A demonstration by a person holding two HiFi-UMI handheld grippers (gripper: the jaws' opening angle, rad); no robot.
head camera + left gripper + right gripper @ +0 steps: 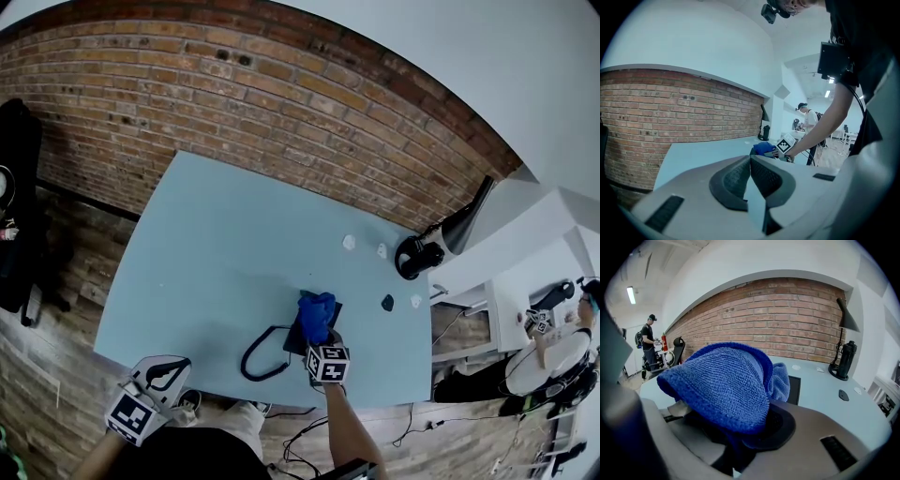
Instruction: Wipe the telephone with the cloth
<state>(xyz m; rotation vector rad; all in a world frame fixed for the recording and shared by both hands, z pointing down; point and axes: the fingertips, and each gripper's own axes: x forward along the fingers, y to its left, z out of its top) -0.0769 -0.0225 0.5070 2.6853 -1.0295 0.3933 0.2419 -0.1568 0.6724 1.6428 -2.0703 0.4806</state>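
A blue cloth (317, 313) sits bunched on top of the dark telephone (293, 340), near the front of the pale blue table (216, 253). The phone's black cord (255, 362) loops off to its left. My right gripper (323, 339) is shut on the cloth (726, 380), which hides its fingertips; a dark edge of the telephone (793, 389) shows behind the cloth. My left gripper (165, 371) hangs at the table's front left edge, well left of the phone. Its jaws meet at the tips, holding nothing (750, 161). From there I see the cloth (764, 148) farther along the table.
A black lamp base (417, 256) stands at the table's far right corner, with small white bits (349, 242) and a small dark piece (387, 302) nearby. A brick wall (281, 103) runs behind. White desks (525, 272) and a person (562, 347) are at the right.
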